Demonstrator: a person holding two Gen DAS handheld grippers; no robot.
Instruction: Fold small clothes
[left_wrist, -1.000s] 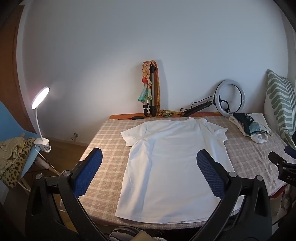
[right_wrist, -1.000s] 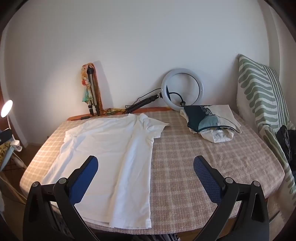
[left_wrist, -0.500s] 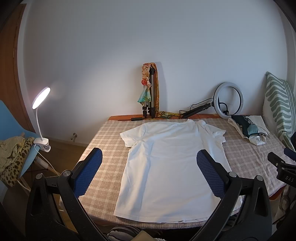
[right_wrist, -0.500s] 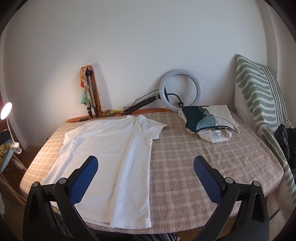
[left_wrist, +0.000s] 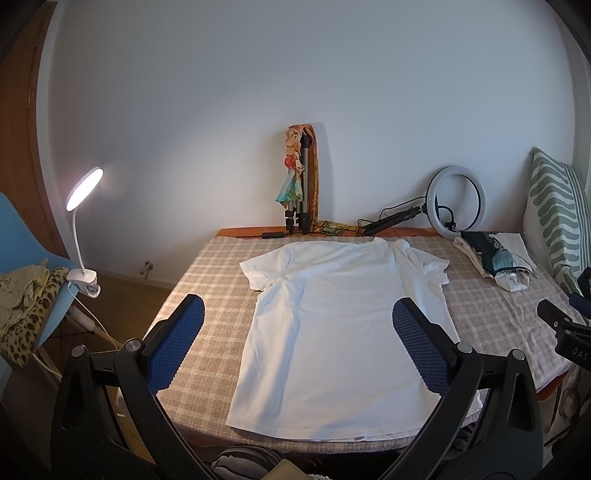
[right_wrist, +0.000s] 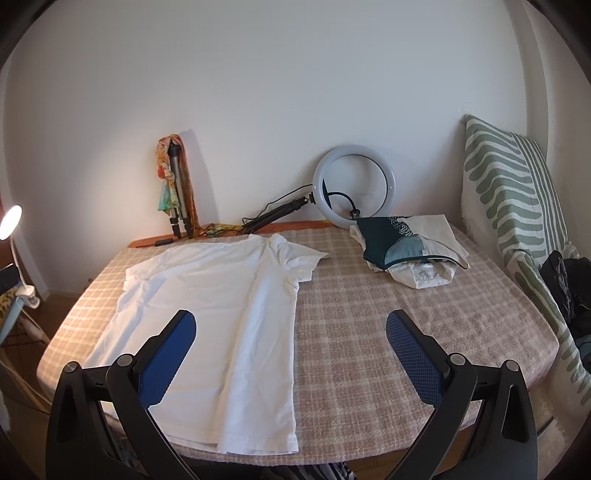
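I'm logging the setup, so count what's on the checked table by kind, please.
White T-shirt: 1
Bundle of cloth items: 1
Ring light: 1
Folded tripod: 1
Total: 4

Checked-cloth table (right_wrist: 369, 332): white T-shirt (right_wrist: 221, 314) flat at left, clothes pile (right_wrist: 410, 251) far right, ring light (right_wrist: 352, 186) behind.

bare checked cloth (right_wrist: 369, 332) right of white T-shirt (right_wrist: 221, 314), tote bag (right_wrist: 413, 251) and ring light (right_wrist: 352, 186) crowding far edge

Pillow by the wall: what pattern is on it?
Wavy green stripes on cream; the pillow shows best in the right wrist view.
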